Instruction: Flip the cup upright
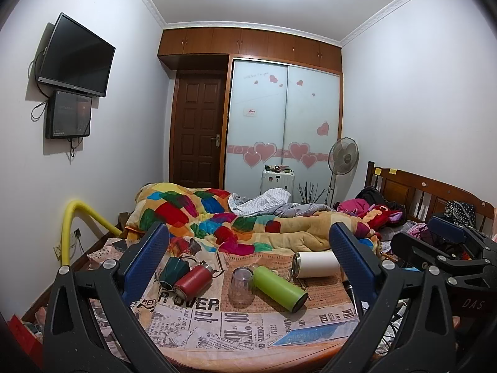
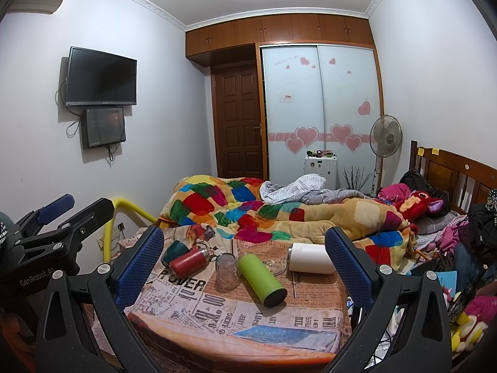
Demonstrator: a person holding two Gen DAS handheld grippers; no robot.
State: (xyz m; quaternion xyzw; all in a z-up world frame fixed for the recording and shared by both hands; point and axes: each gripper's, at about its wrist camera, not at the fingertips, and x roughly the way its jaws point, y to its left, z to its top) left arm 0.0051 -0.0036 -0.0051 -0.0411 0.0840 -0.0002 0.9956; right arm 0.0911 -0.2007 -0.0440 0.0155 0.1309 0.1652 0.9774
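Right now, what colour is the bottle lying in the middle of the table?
Bright green bottle with a dark cap, clearest in the right wrist view.

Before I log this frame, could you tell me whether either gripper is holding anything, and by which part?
Nothing is held: the left gripper and right gripper are both open above the table.
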